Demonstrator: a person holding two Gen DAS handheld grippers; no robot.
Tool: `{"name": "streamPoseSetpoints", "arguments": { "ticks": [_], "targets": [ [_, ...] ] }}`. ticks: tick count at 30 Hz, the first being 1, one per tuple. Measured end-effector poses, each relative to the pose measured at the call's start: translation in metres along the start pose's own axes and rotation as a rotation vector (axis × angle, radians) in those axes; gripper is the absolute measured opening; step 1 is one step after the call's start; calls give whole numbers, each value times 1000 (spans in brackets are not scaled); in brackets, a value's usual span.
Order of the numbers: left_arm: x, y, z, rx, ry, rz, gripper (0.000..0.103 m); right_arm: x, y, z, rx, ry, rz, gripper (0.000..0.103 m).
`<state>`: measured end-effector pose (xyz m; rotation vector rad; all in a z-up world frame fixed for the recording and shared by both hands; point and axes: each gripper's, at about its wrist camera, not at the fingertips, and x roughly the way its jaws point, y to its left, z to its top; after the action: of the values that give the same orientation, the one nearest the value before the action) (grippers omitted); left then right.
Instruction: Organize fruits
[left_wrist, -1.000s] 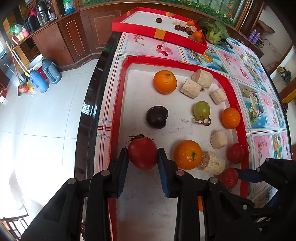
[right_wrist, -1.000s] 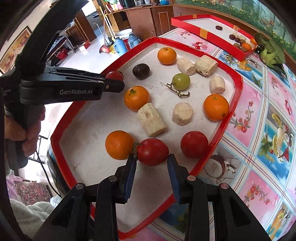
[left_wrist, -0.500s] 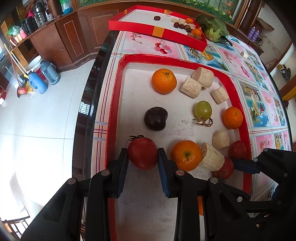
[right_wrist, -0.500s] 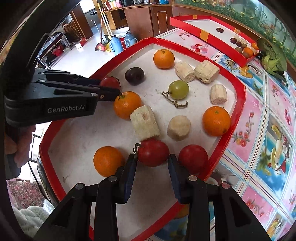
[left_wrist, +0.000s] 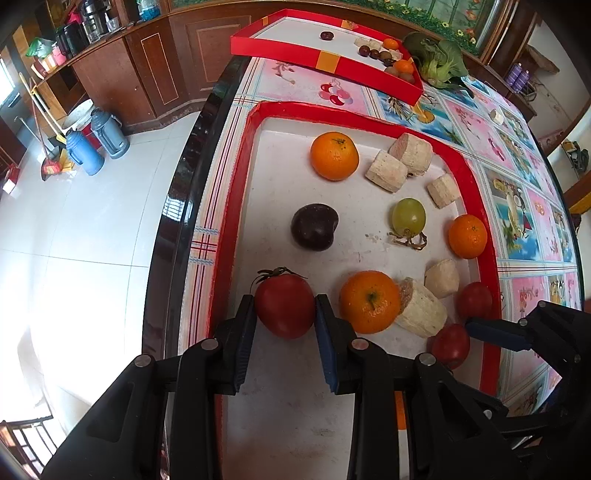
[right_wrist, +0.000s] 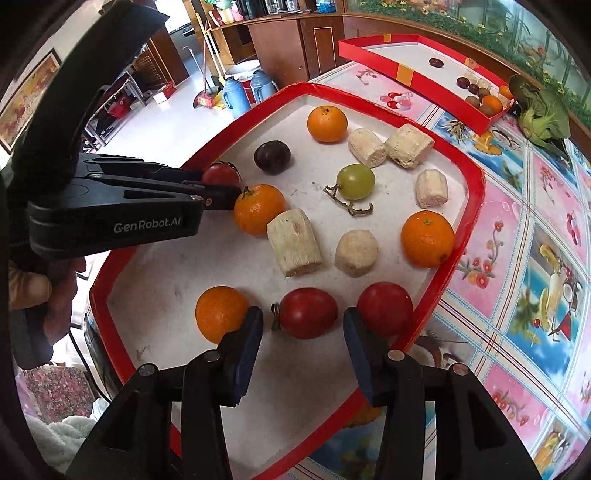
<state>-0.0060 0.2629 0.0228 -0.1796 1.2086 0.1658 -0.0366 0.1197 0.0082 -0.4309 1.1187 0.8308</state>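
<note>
A red-rimmed tray (left_wrist: 236, 206) (right_wrist: 465, 218) holds oranges, red tomatoes, a green grape (left_wrist: 408, 216) (right_wrist: 355, 181), a dark plum (left_wrist: 314, 226) (right_wrist: 272, 156) and several pale cut pieces. My left gripper (left_wrist: 284, 310) (right_wrist: 221, 184) is shut on a red tomato (left_wrist: 285, 305) (right_wrist: 220, 174) near the tray's left rim. My right gripper (right_wrist: 303, 325) is open, its jaws apart on either side of a second red tomato (right_wrist: 308, 312) that lies on the tray. An orange (right_wrist: 221, 314) lies left of it and a third tomato (right_wrist: 385, 302) right.
A second red tray (left_wrist: 325, 61) (right_wrist: 402, 74) with small fruits stands at the far end of the flowered tablecloth. A green vegetable (left_wrist: 437, 59) (right_wrist: 543, 110) lies beside it. The table's dark edge (left_wrist: 184, 177) drops to a tiled floor with two blue flasks (left_wrist: 98, 142).
My right gripper has opened and let go of the tomato, which now lies on the tray between the jaws. My left gripper still holds its tomato and has shifted slightly forward.
</note>
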Motion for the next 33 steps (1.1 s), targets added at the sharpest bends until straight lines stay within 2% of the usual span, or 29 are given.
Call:
{"name": "streamPoseSetpoints", "arguments": {
  "ticks": [3,5,8,15,16,17,18,25,29,33],
  "targets": [
    [-2,-3,-2,-6,1,0,31,-8,1,-4,-5,-11,6,55],
    [-5,-4,-3,-15,-11,5,48,-16,1,-7,-3,-22,18,59],
    [-11,-5,-4,-35,-27,-7,61,-26,0,-11,6,-39,32,63],
    [-21,-15,-8,-36,-57,0,73,-45,-4,-17,19,-71,50,69],
    [-23,-16,-9,-33,-64,5,77,-47,-5,-18,21,-73,51,69],
    [-25,-18,-10,-30,-69,6,86,-48,-6,-19,23,-76,53,70],
    [-26,-20,-10,-28,-68,10,90,-50,-6,-21,25,-77,56,70],
    [-36,-30,-20,-28,-102,52,90,-60,-11,-34,23,-93,50,74],
    [-40,-38,-26,-13,-120,90,90,-71,-14,-41,21,-120,44,82],
    [-54,-48,-32,6,-178,131,90,-80,-17,-48,19,-138,39,85]
  ]
}}
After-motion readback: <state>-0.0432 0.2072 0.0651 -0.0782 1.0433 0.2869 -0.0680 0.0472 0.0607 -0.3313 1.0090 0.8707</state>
